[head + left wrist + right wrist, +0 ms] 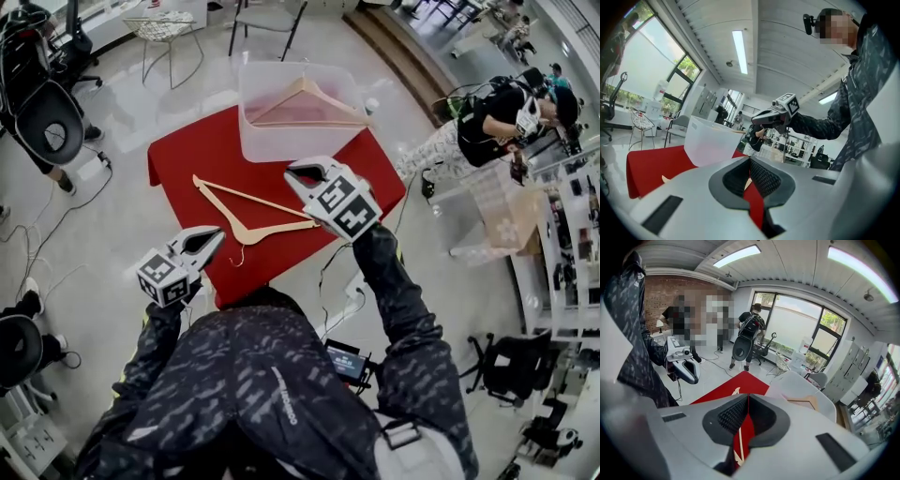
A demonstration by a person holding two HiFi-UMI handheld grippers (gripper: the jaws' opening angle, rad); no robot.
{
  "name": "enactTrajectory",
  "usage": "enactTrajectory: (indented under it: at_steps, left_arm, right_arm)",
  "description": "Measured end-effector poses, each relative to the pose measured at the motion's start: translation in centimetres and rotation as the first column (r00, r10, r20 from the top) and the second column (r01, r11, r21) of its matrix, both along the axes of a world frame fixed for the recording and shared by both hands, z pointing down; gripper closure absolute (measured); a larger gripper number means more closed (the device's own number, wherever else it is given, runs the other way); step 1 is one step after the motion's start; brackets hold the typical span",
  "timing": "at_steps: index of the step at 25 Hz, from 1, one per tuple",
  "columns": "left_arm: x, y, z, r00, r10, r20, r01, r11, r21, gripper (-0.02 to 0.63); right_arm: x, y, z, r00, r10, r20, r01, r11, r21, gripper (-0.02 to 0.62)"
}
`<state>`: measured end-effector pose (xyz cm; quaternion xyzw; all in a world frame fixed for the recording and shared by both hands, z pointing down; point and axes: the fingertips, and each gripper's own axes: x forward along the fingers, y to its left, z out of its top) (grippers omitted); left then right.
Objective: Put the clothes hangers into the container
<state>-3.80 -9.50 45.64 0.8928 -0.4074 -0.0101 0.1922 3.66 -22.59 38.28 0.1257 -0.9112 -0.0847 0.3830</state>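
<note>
Hanger (253, 200) lies flat on red tabletop (187, 155), in front of container (272, 141), not touching it. Second hanger (281, 101) already inside container, leaning on its wall. Right tool (298, 172) hovers just in front of container, above right end of lying hanger, jaws pressed together, nothing between them. Left tool (217, 234) well apart from container, at near tabletop edge, jaws also together, empty.

One hanger (309, 101) in the container (281, 142), second hanger (248, 214) on table (183, 159) before it.
</note>
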Motion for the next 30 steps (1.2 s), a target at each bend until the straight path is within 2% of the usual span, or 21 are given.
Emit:
enactTrajectory:
  at_steps: [9, 15, 18, 23, 30]
  left_arm:
    - [0.8, 2.8, -0.8, 0.998, 0.053, -0.019, -0.052, 0.998, 0.027, 0.595]
    - [1.5, 4.4, -0.6, 0.996, 0.084, 0.006, -0.084, 0.996, 0.03, 0.595]
    - [1.9, 5.2, -0.8, 0.995, 0.094, -0.024, -0.093, 0.995, 0.038, 0.595]
    - [2.8, 6.3, -0.2, 0.993, 0.115, -0.034, -0.114, 0.993, 0.031, 0.594]
    - [2.8, 7.6, 0.4, 0.995, 0.086, -0.051, -0.085, 0.996, 0.018, 0.594]
  right_arm:
    - [-0.8, 8.3, 3.9, 0.999, 0.032, 0.043, -0.028, 0.996, -0.085, 0.577]
    - [-1.1, 12.4, 6.4, 0.996, 0.062, 0.056, -0.054, 0.99, -0.129, 0.577]
    - [-1.2, 14.0, 7.6, 0.996, 0.074, 0.057, -0.065, 0.987, -0.145, 0.577]
    - [-0.4, 15.6, 10.1, 0.996, 0.088, 0.029, -0.082, 0.983, -0.163, 0.577]
    - [0.3, 17.4, 13.1, 0.998, 0.057, -0.033, -0.062, 0.983, -0.172, 0.575]
